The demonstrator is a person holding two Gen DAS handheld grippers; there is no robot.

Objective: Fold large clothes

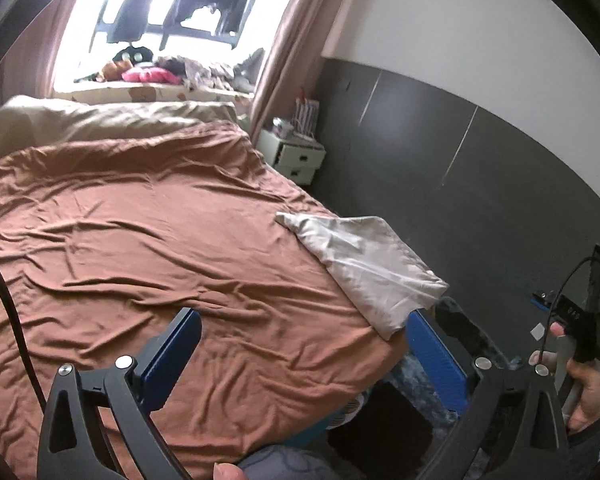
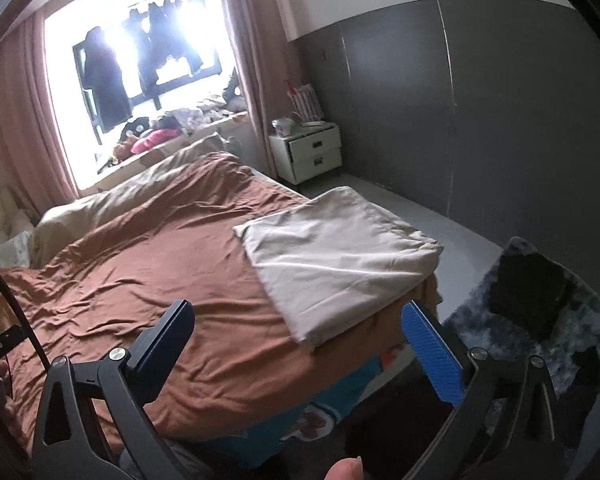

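On the bed's near right corner: a pale beige folded cloth (image 2: 340, 264) lies flat on the brown bedspread (image 2: 148, 264), one edge reaching the bed's side and perhaps hanging slightly over it.
Cloth shape: a rough rectangle, several layers thick at the near corner, with light creases across its top; whether it is a garment or a pillowcase I cannot tell from these views.
Left gripper (image 1: 304, 344): released, jaws spread wide, nothing between them, held above the near edge of the bed with the cloth's near corner just ahead of its right finger.
Right gripper (image 2: 300, 334): also released and empty, jaws wide, facing the cloth's near corner from just beside the bed.
Hand (image 1: 580, 384): the left wrist view shows the person's other hand wrapped around the right gripper's handle, off to the right of the bed.
Step in hand: by my reading the cloth is already folded down and set aside, so this is either a pause between items or the lead-in to one last fold.
Next move: if another fold is wanted, each gripper should close on one near corner, lift both together, and carry them over to the far edge.
Surroundings: a white nightstand (image 2: 306, 152) beside the bed's far end, a dark rug (image 2: 540, 312) on the floor, and clothes hanging in the bright window (image 2: 140, 64).
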